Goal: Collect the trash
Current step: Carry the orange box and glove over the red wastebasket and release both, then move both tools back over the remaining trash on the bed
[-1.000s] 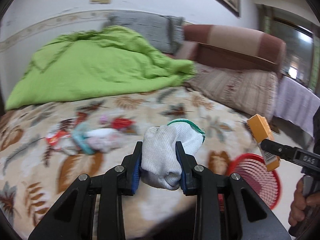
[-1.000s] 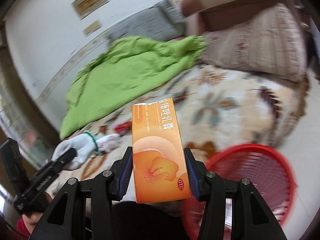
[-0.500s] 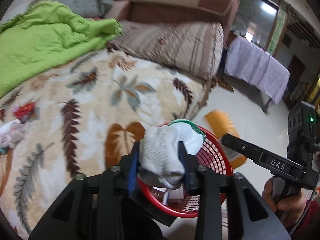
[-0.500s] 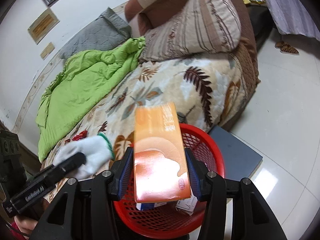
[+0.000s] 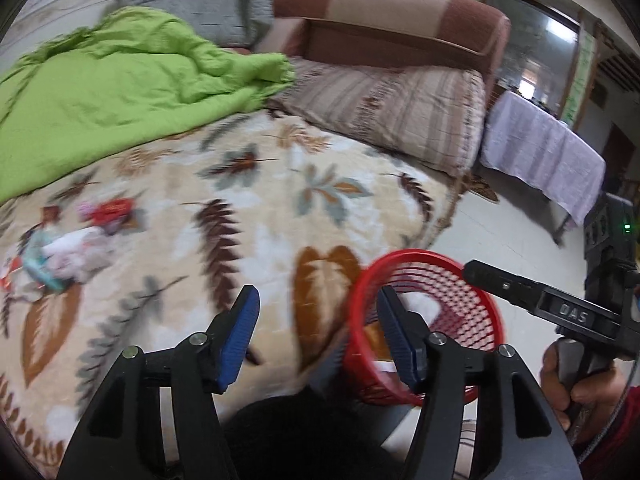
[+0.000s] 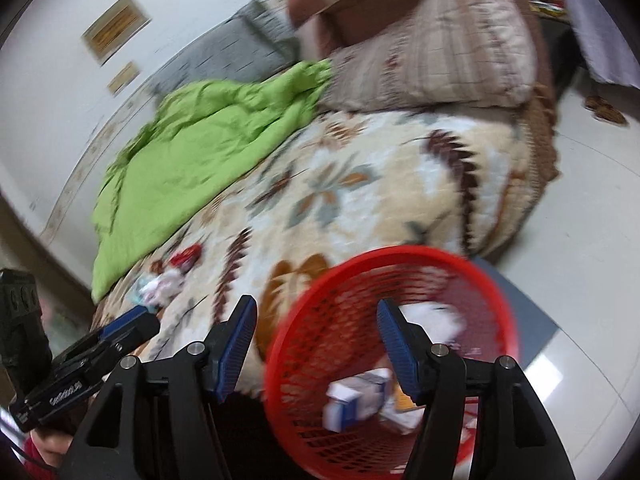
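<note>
beside bed, red basket (image 6: 384, 276) upright, mouth up; boxes (image 6: 356, 400) inside tilted

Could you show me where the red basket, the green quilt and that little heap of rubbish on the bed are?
red basket (image 6: 400, 258): right wrist view, on its far rim.
green quilt (image 5: 100, 92): left wrist view, on its crumpled middle.
heap of rubbish (image 5: 76, 248): left wrist view, on the pale wrappers.
</note>
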Available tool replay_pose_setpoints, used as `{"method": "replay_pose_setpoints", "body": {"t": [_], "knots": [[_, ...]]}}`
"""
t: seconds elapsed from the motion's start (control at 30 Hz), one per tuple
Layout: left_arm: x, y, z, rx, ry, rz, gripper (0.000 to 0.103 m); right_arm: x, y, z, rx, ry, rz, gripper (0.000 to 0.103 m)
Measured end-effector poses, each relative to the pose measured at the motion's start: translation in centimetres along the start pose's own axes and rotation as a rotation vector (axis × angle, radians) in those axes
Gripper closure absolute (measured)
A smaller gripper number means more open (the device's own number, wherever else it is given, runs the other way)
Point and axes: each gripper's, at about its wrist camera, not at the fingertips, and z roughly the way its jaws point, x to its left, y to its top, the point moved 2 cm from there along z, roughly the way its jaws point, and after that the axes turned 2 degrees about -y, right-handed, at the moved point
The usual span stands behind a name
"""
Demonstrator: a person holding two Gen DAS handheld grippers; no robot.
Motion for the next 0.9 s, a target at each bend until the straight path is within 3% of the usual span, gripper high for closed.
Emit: {"method": "replay_pose_setpoints", "body": {"t": [0.33,0.53,0.77,0.9], "knots": [[8.6,-2.1,-3.9,-0.051,0.172,-0.112,0.041,8.7,-0.6,4.1,0.077,0.113,-0.165,0.036],[15.4,-2.7,-6.2,-0.103,0.281,-0.257,0.041,13.8,-0.8,7.4,0.146,0.18,-0.23,0.036],[23.1,-4.1,-8.8,-0.164,0.431,-0.431,0.041,20.3,-0.5,13.4,0.236,0.256,-0.262,0.036],[25.8,-5.0,-9.4,-0.172,0.468,-0.504,0.041,23.6,-0.5,18.2,0.301,0.261,-0.259,0.036]]}}
